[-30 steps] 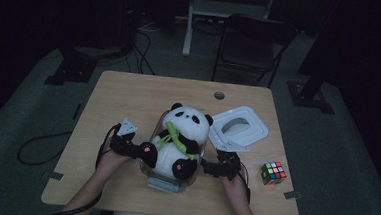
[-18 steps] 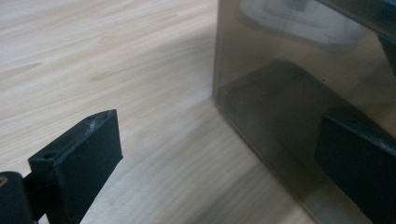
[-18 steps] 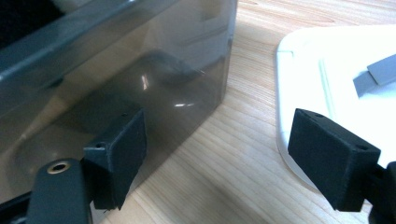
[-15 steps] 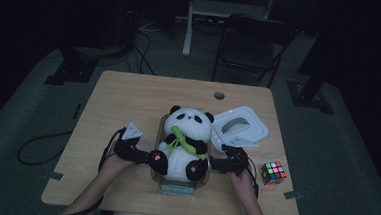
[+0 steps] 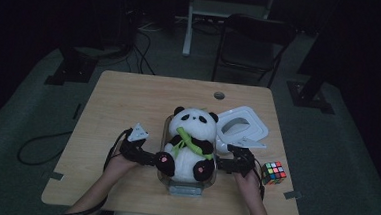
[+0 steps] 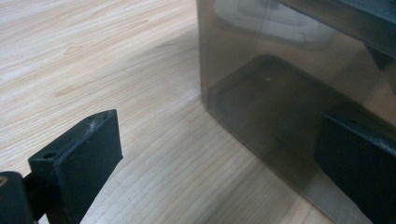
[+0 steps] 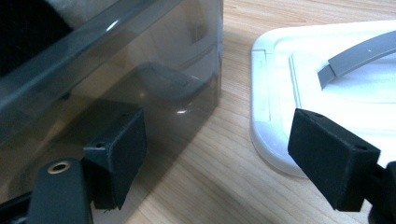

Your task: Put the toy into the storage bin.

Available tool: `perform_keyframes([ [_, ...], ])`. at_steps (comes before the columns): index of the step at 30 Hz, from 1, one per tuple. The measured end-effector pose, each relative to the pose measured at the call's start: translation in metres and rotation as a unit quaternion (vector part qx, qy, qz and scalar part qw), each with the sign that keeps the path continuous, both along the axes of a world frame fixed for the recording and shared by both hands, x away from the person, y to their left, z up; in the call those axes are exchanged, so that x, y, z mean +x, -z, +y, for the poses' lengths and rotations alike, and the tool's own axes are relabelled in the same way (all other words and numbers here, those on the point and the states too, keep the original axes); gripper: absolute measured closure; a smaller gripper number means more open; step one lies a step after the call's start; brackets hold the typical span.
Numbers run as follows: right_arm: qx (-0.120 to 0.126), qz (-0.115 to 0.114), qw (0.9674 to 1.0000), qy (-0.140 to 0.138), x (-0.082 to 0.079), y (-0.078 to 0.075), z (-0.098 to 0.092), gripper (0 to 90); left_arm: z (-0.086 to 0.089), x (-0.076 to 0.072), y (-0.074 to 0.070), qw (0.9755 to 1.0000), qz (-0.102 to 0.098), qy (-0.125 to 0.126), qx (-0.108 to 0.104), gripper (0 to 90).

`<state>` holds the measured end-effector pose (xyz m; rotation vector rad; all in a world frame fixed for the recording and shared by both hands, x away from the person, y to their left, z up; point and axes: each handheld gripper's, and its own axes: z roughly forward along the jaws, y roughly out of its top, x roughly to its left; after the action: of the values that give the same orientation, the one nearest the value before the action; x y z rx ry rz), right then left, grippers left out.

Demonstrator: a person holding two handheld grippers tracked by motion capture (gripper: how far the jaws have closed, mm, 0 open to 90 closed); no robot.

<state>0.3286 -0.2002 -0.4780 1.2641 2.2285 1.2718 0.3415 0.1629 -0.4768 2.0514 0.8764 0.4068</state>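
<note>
From the high view, a panda (image 5: 190, 140) sits upright in a clear bin (image 5: 186, 180) near the front middle of the table (image 5: 129, 98), its head and trunk rising well above the rim. The left gripper (image 5: 151, 157) comes in at the bin's left side by the panda's foot, the right gripper (image 5: 223, 165) at the bin's right side. A white lid (image 5: 242, 128) lies flat just right of the bin, and a cube (image 5: 272, 172) sits near the right hand. Whether the jaws are spread is too small to tell here.

The left gripper view gives that: the left gripper (image 6: 219, 163) is spread wide, one jaw over bare wood, the other up against the bin (image 6: 280, 102) wall, with the bin's near corner between them. The wall is smoky and see-through; the panda is out of frame.

The right gripper view shows the right gripper (image 7: 224, 154) also spread wide, one jaw close against the bin (image 7: 154, 79) wall, the other in front of the lid (image 7: 336, 84), whose grey handle shows. Bare table lies between the jaws. Neither gripper pinches anything.
</note>
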Motion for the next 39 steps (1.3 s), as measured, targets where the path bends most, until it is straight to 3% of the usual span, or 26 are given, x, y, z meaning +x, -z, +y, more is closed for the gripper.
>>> perform_keyframes([
  [4,0.001,-0.004,1.0000,0.002,0.002,-0.001,0.000,20.3,0.000,-0.001,-0.001,1.0000,0.000,0.005,0.001,2.0],
  [9,-0.005,-0.004,0.9999,0.011,0.004,-0.004,0.001,20.2,0.002,0.001,-0.002,0.9998,0.015,0.011,-0.010,2.0],
  [17,0.006,-0.019,0.9994,0.030,0.000,-0.017,-0.006,17.0,0.014,-0.004,-0.013,0.9992,0.001,0.023,-0.033,2.0],
  [20,0.007,-0.030,0.9989,0.034,-0.004,-0.027,-0.009,16.9,0.020,-0.006,-0.024,0.9989,0.011,0.030,-0.033,2.0],
  [24,0.019,-0.048,0.9978,0.042,-0.010,-0.043,-0.012,16.9,0.029,-0.008,-0.043,0.9987,0.000,0.017,-0.048,3.1],
  [29,0.044,-0.062,0.9960,0.047,-0.020,-0.067,-0.013,14.2,0.032,-0.016,-0.067,0.9968,-0.025,0.032,-0.069,4.1],
  [32,0.041,-0.086,0.9952,0.021,-0.031,-0.082,-0.009,12.3,0.029,-0.024,-0.079,0.9955,-0.035,0.044,-0.076,4.1],
  [34,0.047,-0.098,0.9940,0.007,-0.038,-0.091,-0.006,19.4,0.024,-0.033,-0.088,0.9931,-0.039,0.069,-0.086,5.1],
  [36,0.055,-0.119,0.9914,-0.005,-0.047,-0.098,-0.004,40.1,0.021,-0.040,-0.094,0.9907,-0.046,0.089,-0.092,8.2],
  [37,0.059,-0.122,0.9907,-0.012,-0.050,-0.103,-0.003,44.4,0.019,-0.045,-0.098,0.9890,-0.056,0.098,-0.096,12.3],
  [38,0.059,-0.125,0.9902,-0.015,-0.055,-0.108,-0.002,55.4,0.018,-0.048,-0.101,0.9880,-0.057,0.105,-0.098,15.7],
  [39,0.055,-0.130,0.9898,-0.019,-0.057,-0.111,-0.001,61.3,0.016,-0.053,-0.104,0.9855,-0.063,0.121,-0.101,15.8],
])
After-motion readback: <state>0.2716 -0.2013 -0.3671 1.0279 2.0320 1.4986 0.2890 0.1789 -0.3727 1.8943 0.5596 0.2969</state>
